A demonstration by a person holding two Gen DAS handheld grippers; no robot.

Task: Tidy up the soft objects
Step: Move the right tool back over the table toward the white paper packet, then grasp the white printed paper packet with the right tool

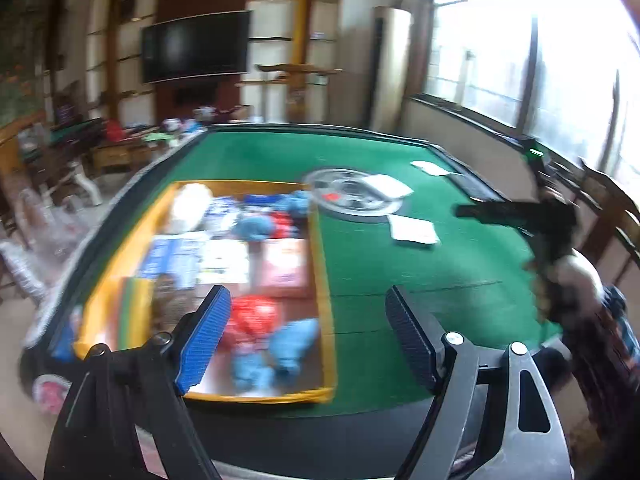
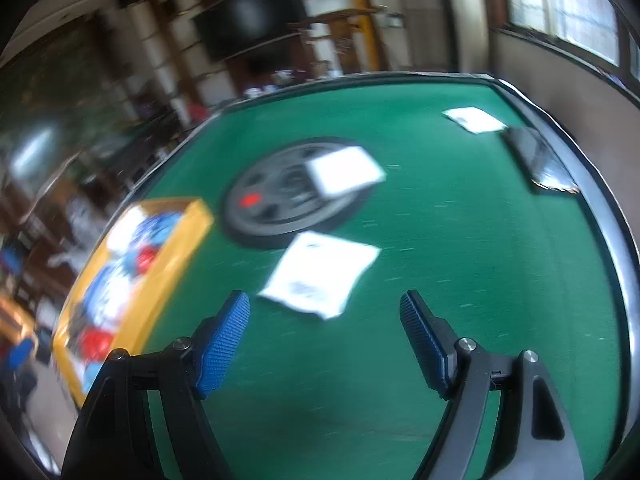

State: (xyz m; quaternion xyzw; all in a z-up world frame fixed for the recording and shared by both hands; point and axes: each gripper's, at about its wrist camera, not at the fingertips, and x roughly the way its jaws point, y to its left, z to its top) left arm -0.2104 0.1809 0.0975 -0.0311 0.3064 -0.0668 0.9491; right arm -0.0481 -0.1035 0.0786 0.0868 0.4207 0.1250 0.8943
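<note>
A yellow-rimmed tray [image 1: 326,280] lies on the left of the green table and holds several soft items: blue plush pieces [image 1: 292,340], a red packet [image 1: 252,316], white and blue packets [image 1: 224,260]. My left gripper [image 1: 308,316] is open and empty, above the tray's near right corner. My right gripper [image 2: 324,320] is open and empty above the green felt, just short of a white flat packet [image 2: 320,276]. The tray [image 2: 168,276] shows at the left of the right wrist view. The right gripper also shows in the left wrist view [image 1: 520,212].
A round dark disc [image 2: 292,196] sits mid-table with a white packet [image 2: 344,170] on it. Another white packet [image 2: 472,119] and a dark flat device [image 2: 536,156] lie near the far right edge. Chairs and furniture surround the green table [image 2: 480,280].
</note>
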